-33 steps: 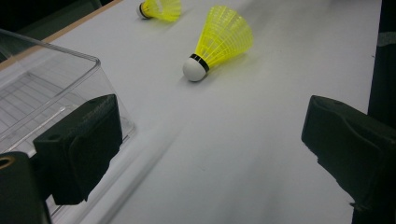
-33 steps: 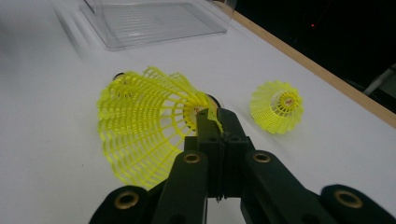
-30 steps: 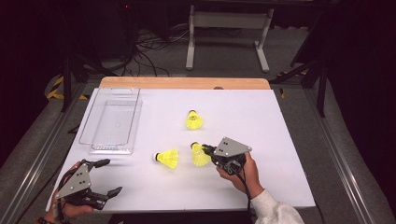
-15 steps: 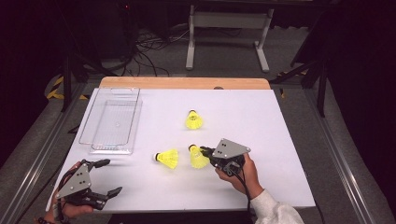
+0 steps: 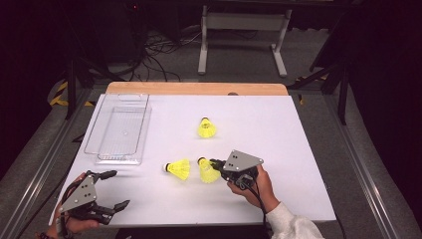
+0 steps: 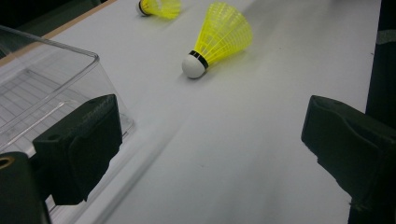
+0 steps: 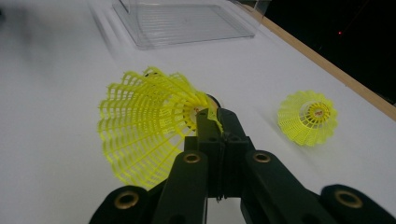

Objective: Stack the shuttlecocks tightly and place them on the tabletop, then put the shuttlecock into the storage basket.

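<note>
High view, shuttlecocks: I see three yellow ones on the white tabletop (image 5: 298, 144). The far shuttlecock (image 5: 206, 129) sits alone near the middle. The middle shuttlecock (image 5: 178, 169) lies on its side, just beside the held shuttlecock (image 5: 208, 170).
High view, box: the clear box (image 5: 119, 130) sits at the left side, with nothing in it.
High view, my right gripper (image 5: 216, 164): it pinches the held shuttlecock's skirt.
High view, my left gripper (image 5: 114, 190): it hangs over the near left corner, jaws wide apart, holding nothing.
Left gripper view: the middle shuttlecock (image 6: 218, 39) lies ahead, well apart from my spread jaws.
Right gripper view: my jaws are squeezed tight on the net edge of the held shuttlecock (image 7: 149, 123).
How it will handle: I think it is very light and bendy, and easy to squash. The round white tip seems the firmer place to grab.
</note>
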Demonstrator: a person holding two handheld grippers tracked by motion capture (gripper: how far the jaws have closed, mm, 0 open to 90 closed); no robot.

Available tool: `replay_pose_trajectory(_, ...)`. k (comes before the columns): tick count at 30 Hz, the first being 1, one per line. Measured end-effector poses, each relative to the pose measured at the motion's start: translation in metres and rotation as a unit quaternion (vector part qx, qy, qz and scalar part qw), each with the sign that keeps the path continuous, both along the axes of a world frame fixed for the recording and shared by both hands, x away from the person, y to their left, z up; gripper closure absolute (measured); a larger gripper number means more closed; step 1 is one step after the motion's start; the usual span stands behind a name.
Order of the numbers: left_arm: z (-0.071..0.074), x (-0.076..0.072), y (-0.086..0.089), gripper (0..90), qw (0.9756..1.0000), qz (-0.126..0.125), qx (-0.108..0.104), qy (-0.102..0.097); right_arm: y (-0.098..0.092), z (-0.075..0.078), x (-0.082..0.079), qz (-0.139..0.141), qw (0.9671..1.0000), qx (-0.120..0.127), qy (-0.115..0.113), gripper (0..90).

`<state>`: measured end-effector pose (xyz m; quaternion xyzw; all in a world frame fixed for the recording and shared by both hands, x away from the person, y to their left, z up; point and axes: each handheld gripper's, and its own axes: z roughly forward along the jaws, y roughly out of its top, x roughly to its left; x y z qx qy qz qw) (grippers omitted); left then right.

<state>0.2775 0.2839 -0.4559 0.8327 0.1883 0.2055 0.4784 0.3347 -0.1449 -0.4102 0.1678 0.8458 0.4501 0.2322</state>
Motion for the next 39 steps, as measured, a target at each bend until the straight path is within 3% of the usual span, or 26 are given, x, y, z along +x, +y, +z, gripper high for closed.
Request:
replay_pose_trajectory(18,0.000,0.001,-0.001,5.8,1.0000,-0.002,0.003,0.002,0.003,-0.002,-0.001,0.018,0.9998,0.003,0.009,90.0)
replay_pose_trajectory(39,-0.001,0.000,-0.004,5.9,0.9999,-0.003,0.013,0.004,0.021,-0.017,0.000,0.077,0.9964,0.003,0.036,89.9)
